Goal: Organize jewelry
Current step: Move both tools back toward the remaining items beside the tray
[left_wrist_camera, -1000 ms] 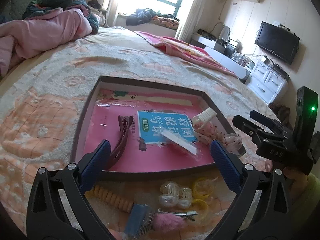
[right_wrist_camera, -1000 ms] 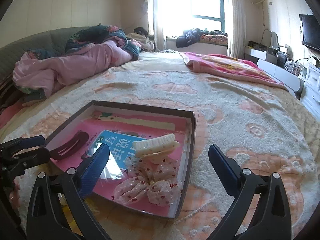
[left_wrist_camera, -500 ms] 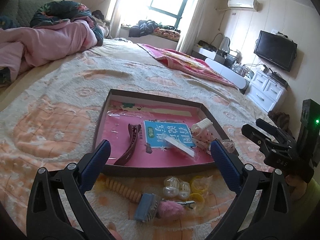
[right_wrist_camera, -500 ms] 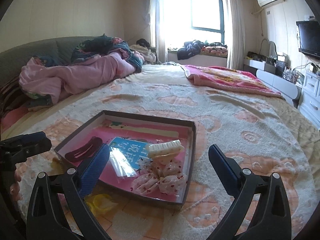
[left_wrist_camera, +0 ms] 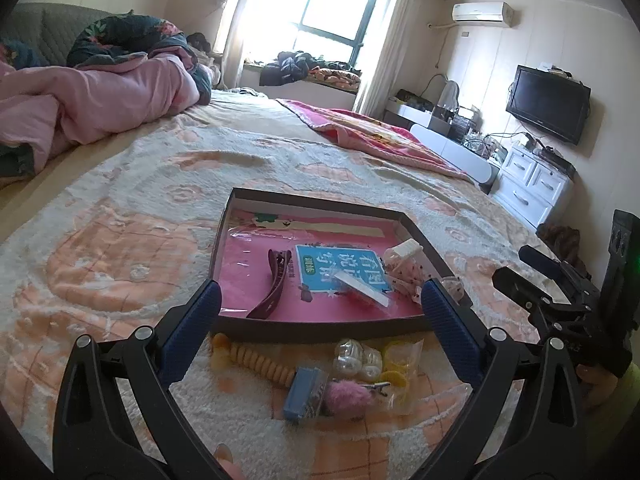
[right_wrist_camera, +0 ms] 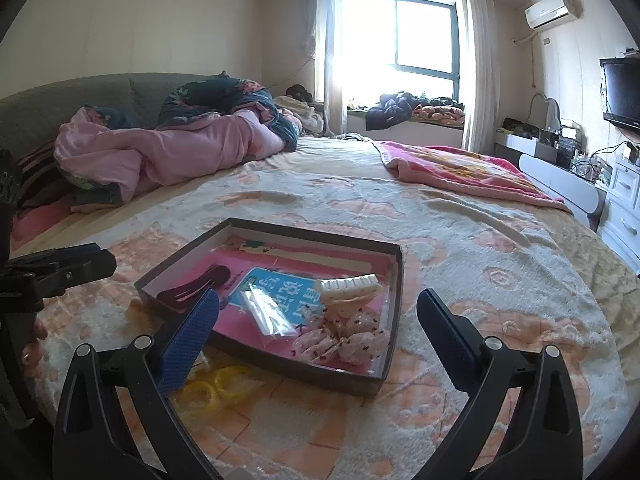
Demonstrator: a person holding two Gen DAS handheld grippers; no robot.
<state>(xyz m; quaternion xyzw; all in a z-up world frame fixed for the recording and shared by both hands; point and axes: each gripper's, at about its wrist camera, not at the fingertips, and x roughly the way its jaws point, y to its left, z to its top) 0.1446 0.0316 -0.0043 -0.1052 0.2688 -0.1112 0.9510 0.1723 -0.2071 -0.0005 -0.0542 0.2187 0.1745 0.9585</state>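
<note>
A dark shallow box [left_wrist_camera: 320, 326] [right_wrist_camera: 394, 320] with a pink floor lies on the bed. In it are a maroon hair clip [left_wrist_camera: 274, 290] [right_wrist_camera: 192, 286], a blue booklet [left_wrist_camera: 340, 268], a white claw clip [right_wrist_camera: 348, 286] and a pink dotted scrunchie [right_wrist_camera: 344, 342]. In front of the box lie a beige spiral hair tie [left_wrist_camera: 256, 360], a blue comb clip [left_wrist_camera: 306, 394], a pink fluffy clip [left_wrist_camera: 348, 398], clear clips [left_wrist_camera: 358, 358] and yellow rings in a bag [left_wrist_camera: 394, 364] [right_wrist_camera: 212, 384]. My left gripper [left_wrist_camera: 320, 328] is open above the loose pieces. My right gripper [right_wrist_camera: 316, 332] is open over the box's near corner.
The bed carries a peach patterned blanket [left_wrist_camera: 120, 240]. A pink quilt pile [left_wrist_camera: 92, 104] lies at the far left, a red blanket [right_wrist_camera: 460, 172] at the far right. A white dresser and TV [left_wrist_camera: 548, 104] stand by the right wall.
Both grippers have pulled back and up from the box, so it looks smaller and more of the room shows. Both stay open and empty. The objects have not moved.
</note>
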